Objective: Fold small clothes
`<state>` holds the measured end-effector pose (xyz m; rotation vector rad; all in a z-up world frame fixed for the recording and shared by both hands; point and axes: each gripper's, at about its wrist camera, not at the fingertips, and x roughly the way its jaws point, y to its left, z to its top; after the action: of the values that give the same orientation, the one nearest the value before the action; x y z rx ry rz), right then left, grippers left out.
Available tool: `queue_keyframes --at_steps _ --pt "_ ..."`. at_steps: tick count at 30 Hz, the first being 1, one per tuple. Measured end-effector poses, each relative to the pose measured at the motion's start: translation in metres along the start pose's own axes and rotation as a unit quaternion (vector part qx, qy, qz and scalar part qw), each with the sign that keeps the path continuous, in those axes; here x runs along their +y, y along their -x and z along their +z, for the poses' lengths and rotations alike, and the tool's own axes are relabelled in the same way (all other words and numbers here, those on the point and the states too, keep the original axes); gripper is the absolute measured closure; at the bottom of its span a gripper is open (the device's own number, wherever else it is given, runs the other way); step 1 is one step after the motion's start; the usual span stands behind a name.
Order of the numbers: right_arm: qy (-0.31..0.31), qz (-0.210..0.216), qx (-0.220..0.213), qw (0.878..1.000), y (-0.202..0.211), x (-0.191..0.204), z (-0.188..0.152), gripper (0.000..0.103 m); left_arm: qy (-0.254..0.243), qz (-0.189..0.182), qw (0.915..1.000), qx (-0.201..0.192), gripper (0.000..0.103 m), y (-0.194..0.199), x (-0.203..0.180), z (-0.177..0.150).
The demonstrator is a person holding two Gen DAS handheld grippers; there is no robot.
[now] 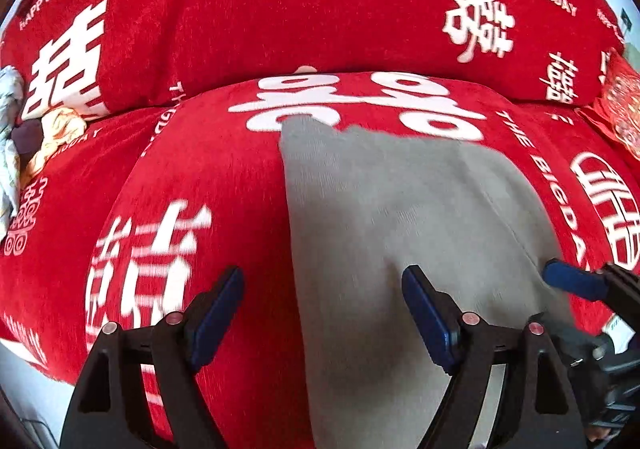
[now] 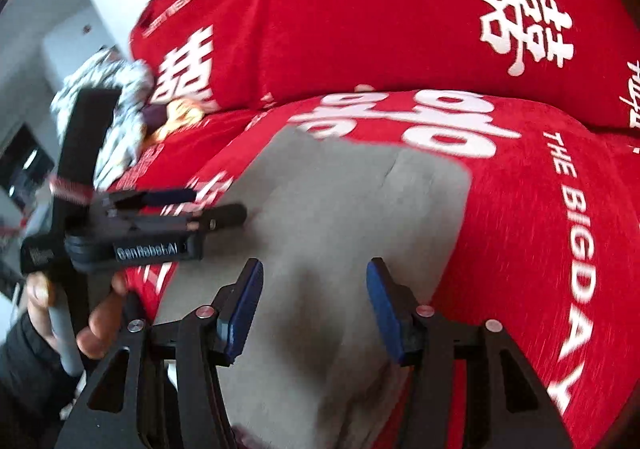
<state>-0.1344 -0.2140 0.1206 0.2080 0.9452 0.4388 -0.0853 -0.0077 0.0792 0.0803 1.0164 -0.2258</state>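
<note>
Both pairs of fingers stand apart with nothing pinched between them: the left gripper (image 1: 322,313) is spread wide, one finger over the red cover (image 1: 200,169) and the other over the grey garment (image 1: 400,209), while the right gripper (image 2: 314,309) is parted more narrowly, both blue pads (image 2: 244,309) hovering over grey cloth. That garment lies fairly flat on the sofa seat, its far edge against the big white lettering, and looks at least partly folded already, though how many layers it has I cannot tell. Off to the left a heap of other clothes (image 1: 12,137) sits against the backrest. The main risk, as I judge it, is a poor pinch: soft cloth on a soft, textured cover means a closing pad could catch the cover along with the garment, or take only the top layer and drag the fold open. Since the grippers sit close together near the same edge, they might also knock each other or skew the cloth when one pulls.
</note>
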Motion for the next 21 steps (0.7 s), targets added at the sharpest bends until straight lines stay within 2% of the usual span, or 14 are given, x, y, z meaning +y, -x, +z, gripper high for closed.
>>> queue_keyframes --at_steps 4,11,15,19,21 --pt "0.018 -0.019 -0.003 1.000 0.003 0.004 -0.030 0.043 -0.017 0.029 0.9994 -0.006 0.021 0.004 -0.005 -0.031" --pt "0.043 -0.042 -0.013 0.998 0.004 0.009 -0.048 0.043 0.001 0.014 0.9998 -0.012 0.018 0.002 0.003 -0.045" --pt "0.074 -0.093 -0.009 0.993 0.012 0.025 -0.054 0.043 -0.003 0.022 0.9994 -0.026 0.018 0.020 -0.002 -0.054" --pt "0.111 -0.139 -0.026 0.984 0.030 0.053 -0.061 0.029 -0.005 0.024 0.9984 -0.051 0.018 0.040 -0.009 -0.067" --pt "0.110 -0.152 -0.041 0.981 0.040 0.064 -0.060 0.028 0.008 0.033 0.9972 -0.067 0.018 0.048 -0.011 -0.072"
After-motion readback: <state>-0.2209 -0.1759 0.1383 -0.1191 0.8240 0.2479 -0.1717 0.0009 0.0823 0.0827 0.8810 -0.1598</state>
